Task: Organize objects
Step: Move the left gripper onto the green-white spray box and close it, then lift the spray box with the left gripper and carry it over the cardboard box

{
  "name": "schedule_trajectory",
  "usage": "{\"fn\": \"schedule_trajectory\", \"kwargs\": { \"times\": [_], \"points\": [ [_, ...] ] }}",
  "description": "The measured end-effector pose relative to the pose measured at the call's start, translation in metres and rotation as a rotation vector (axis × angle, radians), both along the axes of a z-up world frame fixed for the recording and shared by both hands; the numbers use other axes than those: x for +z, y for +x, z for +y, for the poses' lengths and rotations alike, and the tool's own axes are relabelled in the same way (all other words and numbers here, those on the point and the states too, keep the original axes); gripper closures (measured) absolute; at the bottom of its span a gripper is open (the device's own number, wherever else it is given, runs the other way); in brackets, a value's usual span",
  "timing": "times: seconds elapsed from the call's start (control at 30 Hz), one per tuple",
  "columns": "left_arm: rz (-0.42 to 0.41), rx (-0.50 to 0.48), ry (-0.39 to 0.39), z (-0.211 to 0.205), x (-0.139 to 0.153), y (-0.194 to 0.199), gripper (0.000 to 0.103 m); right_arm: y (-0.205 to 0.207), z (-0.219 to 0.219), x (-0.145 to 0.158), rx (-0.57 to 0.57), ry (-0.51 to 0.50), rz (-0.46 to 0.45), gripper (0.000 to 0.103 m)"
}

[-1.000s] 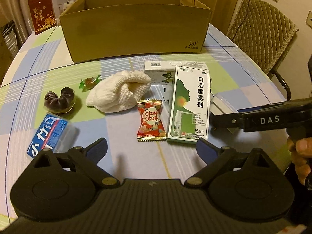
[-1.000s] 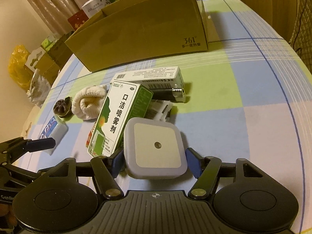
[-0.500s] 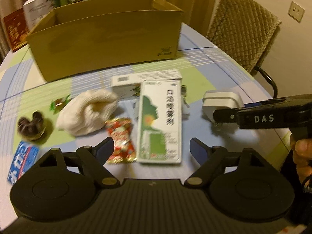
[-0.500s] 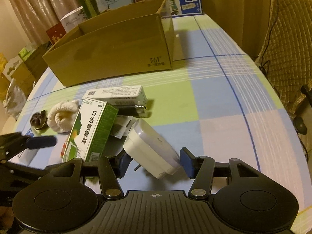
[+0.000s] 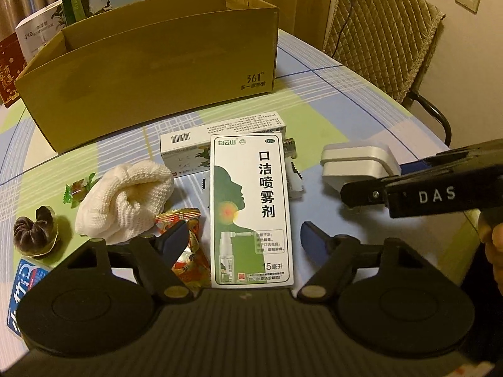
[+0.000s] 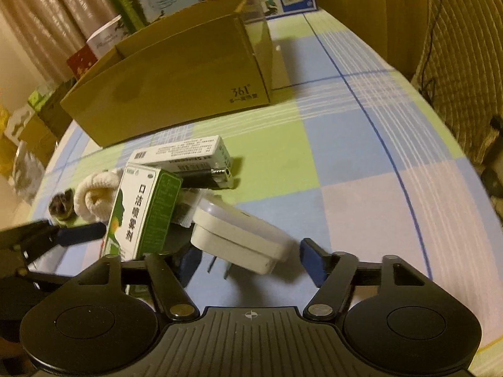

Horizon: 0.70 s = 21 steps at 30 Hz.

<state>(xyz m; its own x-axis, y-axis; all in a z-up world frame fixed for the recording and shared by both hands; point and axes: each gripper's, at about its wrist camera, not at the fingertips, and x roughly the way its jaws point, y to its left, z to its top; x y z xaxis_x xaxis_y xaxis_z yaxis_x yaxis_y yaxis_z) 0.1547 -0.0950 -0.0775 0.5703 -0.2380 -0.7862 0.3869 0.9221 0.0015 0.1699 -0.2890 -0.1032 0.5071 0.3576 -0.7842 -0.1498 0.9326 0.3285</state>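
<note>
Left of the spray box, a blue pack, a dark scrunchie, a green candy, a white knit bundle and a red snack packet are sitting on the checked tablecloth.

Left gripper is straddling the near end of the spray box; jaws have just been closing, about mid-open, pads not yet touching its sides. Nothing gripped.

Behind the spray box, a white carton is lying crosswise, with the cardboard box standing open further back.

Right of the spray box, the night light plug is lying tilted, prongs toward the camera. Right gripper is bracketing it; jaws have just been opening, left pad close to or touching its base, right pad clear. No firm hold.

Risks, judging from here:
- left pad is sitting over the snack packet, so closing could be pinching the packet along with the spray box
- the spray box is resting partly on other items, so an off-centre squeeze could be twisting it
- grippers are working near each other, so collision is possible
</note>
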Motion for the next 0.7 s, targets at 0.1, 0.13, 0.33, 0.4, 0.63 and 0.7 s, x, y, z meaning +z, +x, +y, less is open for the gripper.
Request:
{"fn": "schedule_trajectory", "kwargs": {
  "times": [0.1, 0.13, 0.33, 0.4, 0.63, 0.7],
  "points": [
    [0.001, -0.006, 0.000, 0.0000, -0.0014, 0.0009, 0.032, 0.0028, -0.0040, -0.0010, -0.014, 0.033, 0.012, 0.033],
    [0.004, -0.009, -0.001, -0.0002, -0.0021, 0.0013, 0.034, 0.0037, -0.0048, -0.0015, -0.016, 0.040, 0.015, 0.032],
    [0.003, -0.007, -0.001, -0.0021, -0.0041, 0.0037, 0.045, 0.0073, -0.0040, -0.0053, -0.033, 0.056, 0.022, 0.032],
    [0.006, -0.006, -0.005, -0.0028, -0.0050, 0.0053, 0.050, 0.0077, -0.0036, -0.0061, -0.036, 0.055, 0.019, 0.032],
    [0.009, 0.010, -0.013, -0.0010, -0.0047, 0.0056, 0.052, 0.0085, 0.0002, -0.0072, -0.020, 0.049, 0.008, 0.030],
    [0.006, 0.016, -0.018, 0.0018, -0.0031, 0.0032, 0.052, 0.0087, 0.0016, -0.0076, -0.017, 0.044, 0.003, 0.028]
  ]
}}
